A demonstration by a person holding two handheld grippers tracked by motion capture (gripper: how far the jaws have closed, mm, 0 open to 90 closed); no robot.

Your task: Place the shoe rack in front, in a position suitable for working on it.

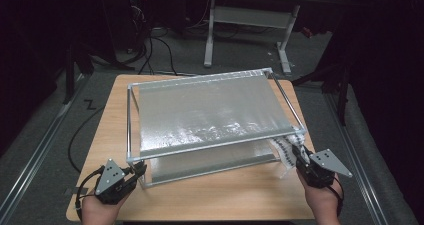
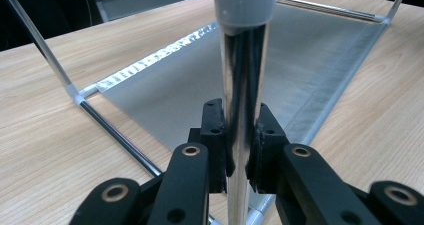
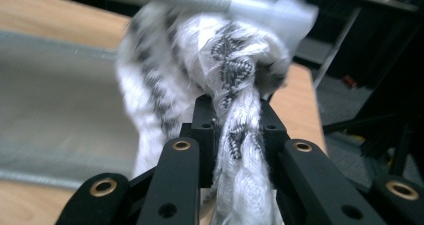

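While left gripper [image 2: 239,135] clamps one rack post [image 2: 243,75], right gripper [image 3: 235,130] pinches one cloth [image 3: 220,60] (patterned), one table [image 1: 110,130].

Two-tier rack frame [image 1: 131,120] of slim polished metal tubing, mirror-glossy on the upright post [image 2: 243,100], with matt grey plastic corner sleeves [image 2: 245,5]; its two shelves [image 1: 210,112] are silver-grey woven mesh cloth, fine-textured with a faint sheen. Light wooden tabletop [image 1: 210,197] is smooth, matt laminate with visible grain. White cloth with black woven pattern [image 3: 235,80] looks soft, loosely knitted and rough-fibred; black gripper jaws are matt plastic with brass-coloured rivets [image 3: 181,145].
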